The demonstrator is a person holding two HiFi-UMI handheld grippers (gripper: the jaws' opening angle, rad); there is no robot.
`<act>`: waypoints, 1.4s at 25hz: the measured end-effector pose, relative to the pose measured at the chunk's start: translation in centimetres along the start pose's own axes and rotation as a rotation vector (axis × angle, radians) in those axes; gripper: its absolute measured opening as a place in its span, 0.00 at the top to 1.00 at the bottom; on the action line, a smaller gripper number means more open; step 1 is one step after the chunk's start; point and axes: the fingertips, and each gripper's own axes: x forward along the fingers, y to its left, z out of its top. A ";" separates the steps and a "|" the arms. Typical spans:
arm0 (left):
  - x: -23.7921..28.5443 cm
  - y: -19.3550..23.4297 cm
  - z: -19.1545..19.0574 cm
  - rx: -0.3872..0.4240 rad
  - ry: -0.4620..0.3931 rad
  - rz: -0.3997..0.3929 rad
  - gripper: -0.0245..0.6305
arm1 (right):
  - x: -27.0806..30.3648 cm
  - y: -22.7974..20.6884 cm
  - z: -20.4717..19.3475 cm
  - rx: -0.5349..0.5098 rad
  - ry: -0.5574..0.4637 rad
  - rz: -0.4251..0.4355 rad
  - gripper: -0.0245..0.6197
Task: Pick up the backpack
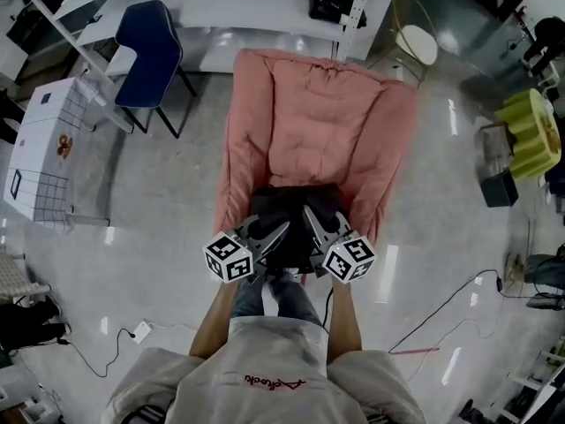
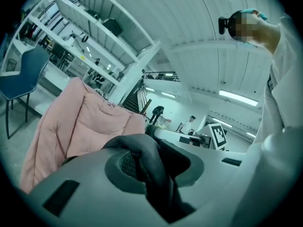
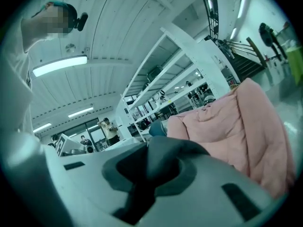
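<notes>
Head view, left to right. At far left I see a white box (image 1: pixel 48 144) on the floor, and beyond it a blue chair (image 1: pixel 150 51). At centre stands a pink padded chair (image 1: pixel 313 122). The black backpack (image 1: pixel 291 203) sits at this chair's front edge, directly ahead of the person and between the two grippers. Whether it rests on the cushion I cannot tell.

The left gripper (image 1: pixel 272 235) meets the backpack from the lower left. In the left gripper view its jaws are clamped on a dark strap (image 2: pixel 149 167) of the bag, which fills the gap between them, with the pink chair behind and to the left.

The right gripper (image 1: pixel 316 223) meets the backpack from the lower right. In the right gripper view its jaws are likewise pressed together on a fold of the dark fabric, the pink chair showing to the right.

At far right of the head view stands a yellow-green stool (image 1: pixel 530 131).
</notes>
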 end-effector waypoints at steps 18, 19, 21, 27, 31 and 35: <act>0.0 -8.2 12.7 0.163 -0.114 -0.081 0.82 | -4.8 5.8 13.8 -0.101 -0.177 -0.035 0.86; -0.1 -8.6 13.6 0.180 -0.124 -0.093 0.82 | -4.9 6.2 14.7 -0.116 -0.190 -0.038 0.86; -0.4 -9.4 15.3 0.216 -0.142 -0.119 0.82 | -5.1 7.2 16.3 -0.151 -0.218 -0.046 0.86; -2.8 -11.3 17.0 0.267 -0.148 -0.195 0.83 | -6.0 10.3 17.5 -0.192 -0.263 -0.108 0.86; -5.2 -12.3 15.7 0.283 -0.118 -0.242 0.83 | -7.2 12.2 15.7 -0.167 -0.288 -0.162 0.86; -7.4 -12.9 13.6 0.270 -0.089 -0.265 0.83 | -8.4 14.1 13.0 -0.137 -0.289 -0.203 0.86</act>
